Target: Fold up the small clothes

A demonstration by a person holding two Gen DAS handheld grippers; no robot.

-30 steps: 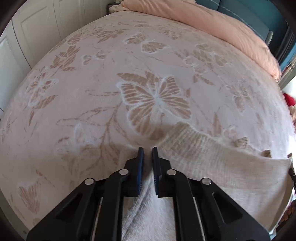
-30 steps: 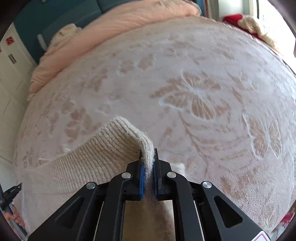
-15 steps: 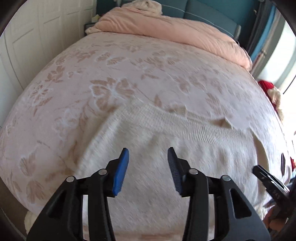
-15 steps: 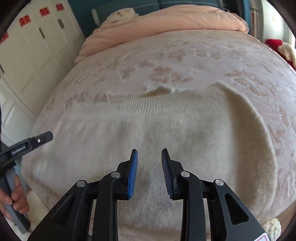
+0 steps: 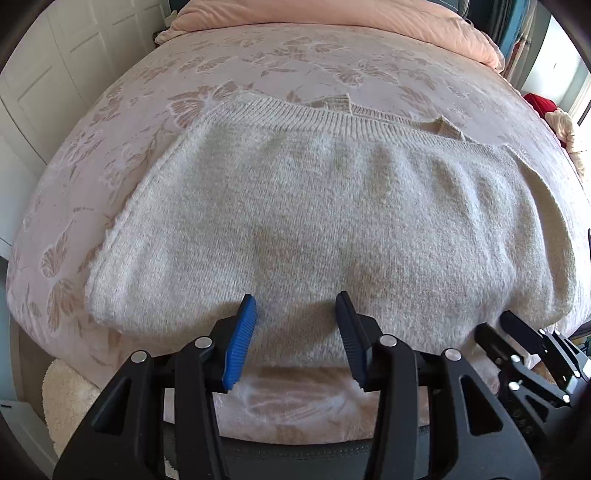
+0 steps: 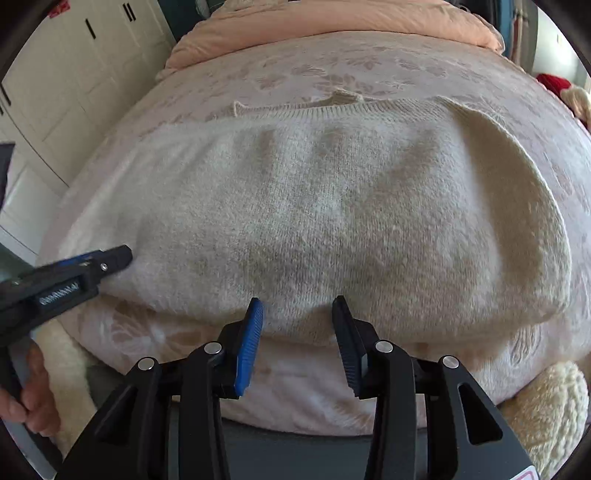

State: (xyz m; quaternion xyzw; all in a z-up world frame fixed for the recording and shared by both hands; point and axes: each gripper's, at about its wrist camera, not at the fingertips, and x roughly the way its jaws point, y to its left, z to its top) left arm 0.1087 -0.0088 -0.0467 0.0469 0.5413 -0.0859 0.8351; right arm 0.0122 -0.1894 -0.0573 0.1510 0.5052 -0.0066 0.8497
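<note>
A cream knit sweater (image 5: 314, 206) lies folded flat on the bed, its ribbed hem along the far edge; it also shows in the right wrist view (image 6: 332, 206). My left gripper (image 5: 297, 314) is open and empty, hovering at the sweater's near folded edge. My right gripper (image 6: 297, 314) is open and empty at the same near edge, further right. The left gripper also shows at the left of the right wrist view (image 6: 110, 258); the right gripper shows at the lower right of the left wrist view (image 5: 517, 339).
The bed has a pink butterfly-pattern cover (image 5: 110, 155). A peach duvet (image 5: 332, 18) is bunched at the far end. White cupboard doors (image 6: 55, 74) stand to the left. A red and cream item (image 5: 546, 110) lies at the far right. A fluffy cream rug (image 6: 546, 413) lies below the bed edge.
Both grippers let go of the sweater's hem, opened, and pulled back toward the near bed edge. The sweater now lies folded over with its hem at the far side.
</note>
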